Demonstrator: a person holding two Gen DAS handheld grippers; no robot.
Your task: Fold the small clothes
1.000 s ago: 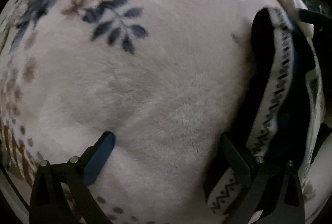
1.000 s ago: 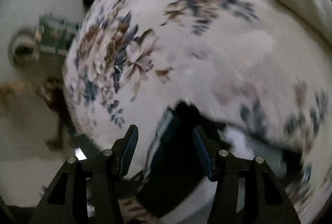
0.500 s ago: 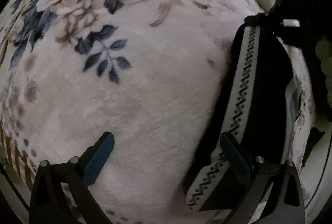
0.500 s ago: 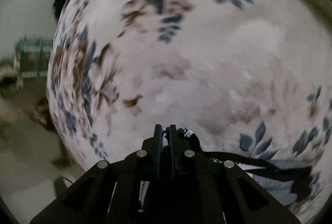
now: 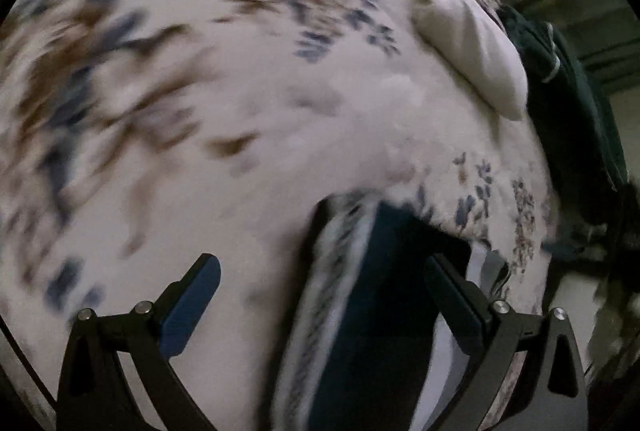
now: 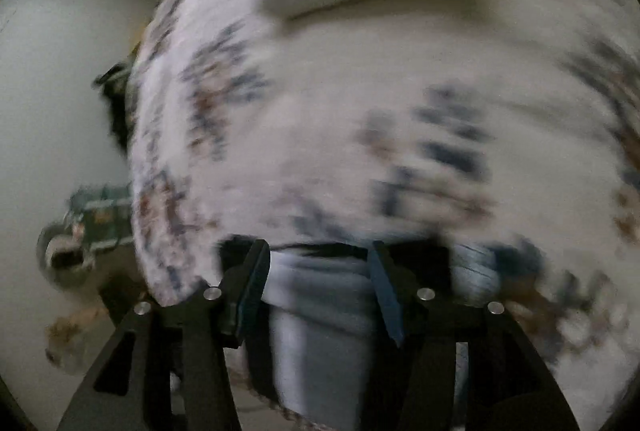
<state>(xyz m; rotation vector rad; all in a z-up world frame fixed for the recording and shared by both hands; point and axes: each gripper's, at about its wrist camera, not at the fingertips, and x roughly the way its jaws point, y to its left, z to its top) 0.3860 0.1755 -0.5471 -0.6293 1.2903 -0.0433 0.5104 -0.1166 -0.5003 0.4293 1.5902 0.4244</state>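
Surface: I see a pale fleece blanket (image 5: 248, 159) with blue and brown flowers filling most of both views, blurred in each.
Garment: the small dark garment (image 5: 372, 311) with its patterned white band lies on the blanket at the bottom of my left view, close to the blanket's right-hand edge; in my right view it shows as a grey-white fold (image 6: 320, 315) with dark trim.
Left gripper (image 5: 322, 301): jaws spread wide, pads pressing on nothing; the garment lies below the gap, toward the right finger.
Right gripper (image 6: 318, 285): jaws opening, with the garment's pale fold seen between the fingers; I see no pad pinching it.
Blanket edge: in my right view it drops off on the left (image 6: 140, 191), just beside the left finger.
Open room: bare blanket runs ahead of both grippers.
Far obstacle: a cream pillow (image 5: 472, 51) lies well beyond the garment.
Off the edge: a blurred green object (image 6: 100, 219) sits below, on the pale floor.
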